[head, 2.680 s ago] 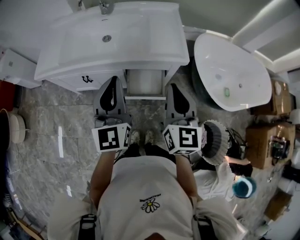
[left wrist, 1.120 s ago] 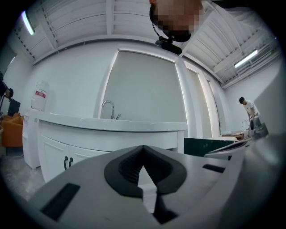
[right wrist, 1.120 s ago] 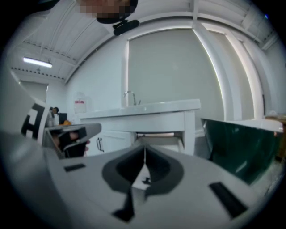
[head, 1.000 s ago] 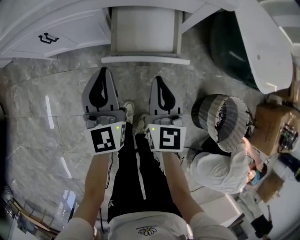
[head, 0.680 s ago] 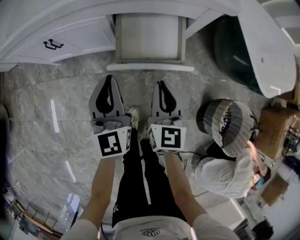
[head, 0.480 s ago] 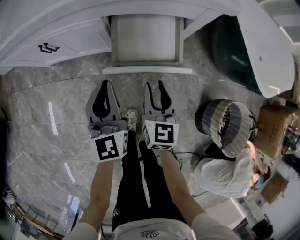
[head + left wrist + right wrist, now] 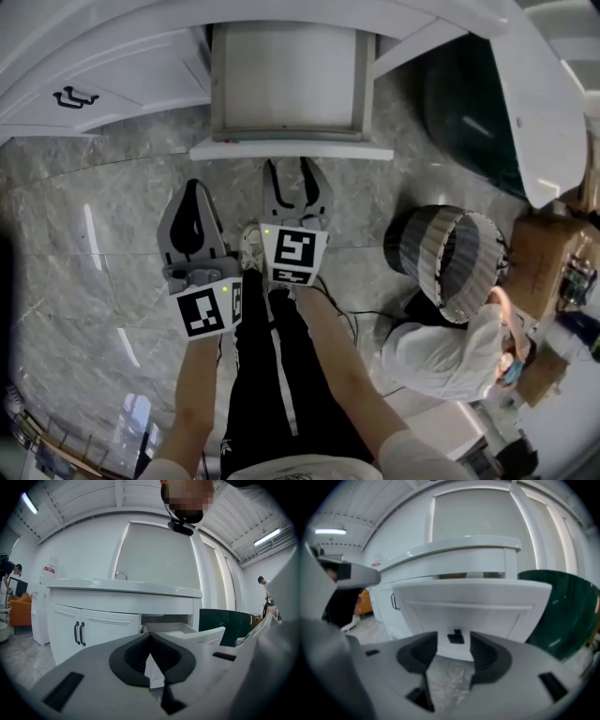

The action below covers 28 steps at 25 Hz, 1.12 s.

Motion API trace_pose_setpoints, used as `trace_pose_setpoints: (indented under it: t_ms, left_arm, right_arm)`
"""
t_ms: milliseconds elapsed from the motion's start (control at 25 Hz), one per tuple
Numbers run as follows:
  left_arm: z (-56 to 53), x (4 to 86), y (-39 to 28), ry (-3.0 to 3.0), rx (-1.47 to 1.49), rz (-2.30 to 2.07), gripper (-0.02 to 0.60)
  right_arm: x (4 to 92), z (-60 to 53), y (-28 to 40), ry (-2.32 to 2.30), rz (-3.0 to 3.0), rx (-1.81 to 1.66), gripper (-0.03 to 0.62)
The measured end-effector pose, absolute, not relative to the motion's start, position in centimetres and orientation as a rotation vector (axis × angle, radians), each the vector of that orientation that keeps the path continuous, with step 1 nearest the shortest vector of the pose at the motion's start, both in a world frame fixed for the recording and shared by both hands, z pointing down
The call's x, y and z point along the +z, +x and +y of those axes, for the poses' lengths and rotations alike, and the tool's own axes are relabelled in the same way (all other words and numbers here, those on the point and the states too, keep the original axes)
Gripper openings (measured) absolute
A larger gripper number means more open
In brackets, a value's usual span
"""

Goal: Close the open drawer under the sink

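The white drawer (image 7: 286, 80) under the sink stands pulled out, its front panel (image 7: 291, 150) facing me. In the right gripper view the drawer front (image 7: 471, 613) fills the middle, with its small black handle (image 7: 455, 637) just beyond the jaws. My right gripper (image 7: 295, 169) (image 7: 454, 645) sits close before that panel. Its jaws are opening and nothing is between them. My left gripper (image 7: 192, 192) (image 7: 151, 637) hangs back to the left over the floor, shut and empty, and it sees the drawer (image 7: 187, 634) from the side.
The white vanity doors with black handles (image 7: 70, 97) (image 7: 78, 633) are left of the drawer. On the right are a dark green tub (image 7: 469, 103), a striped round basket (image 7: 450, 258), a crouching person in white (image 7: 441, 352) and cardboard boxes (image 7: 553, 253). Marble floor (image 7: 112, 244) lies below.
My right gripper has moved forward toward the drawer front and its jaws have gone from shut to open. The left gripper has stayed shut and dropped back to the left.
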<state>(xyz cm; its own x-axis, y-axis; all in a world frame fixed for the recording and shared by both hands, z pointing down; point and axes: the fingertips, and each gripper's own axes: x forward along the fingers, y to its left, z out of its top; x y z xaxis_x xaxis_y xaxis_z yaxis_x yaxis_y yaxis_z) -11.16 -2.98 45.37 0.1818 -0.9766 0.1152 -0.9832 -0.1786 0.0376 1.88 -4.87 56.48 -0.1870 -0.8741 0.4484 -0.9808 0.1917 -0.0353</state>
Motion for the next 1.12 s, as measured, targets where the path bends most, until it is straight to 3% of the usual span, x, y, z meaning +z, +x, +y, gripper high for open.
trace_pose_setpoints:
  t_ms: [440, 600, 1120]
  left_arm:
    - [-3.9, 46.2, -12.1, 2.326, 0.126, -1.962, 0.012]
    - [-3.9, 46.7, -12.2, 2.317, 0.141, -1.953, 0.012]
    - [-3.9, 47.9, -12.1, 2.286, 0.162, -1.945, 0.012]
  right_arm:
    - [59.2, -6.4, 2.2, 1.787, -2.050, 0.442, 0.212]
    - [59.0, -6.9, 2.2, 1.812, -2.049, 0.431, 0.156]
    - [59.1, -6.8, 2.4, 1.834, -2.101, 0.535, 0.147]
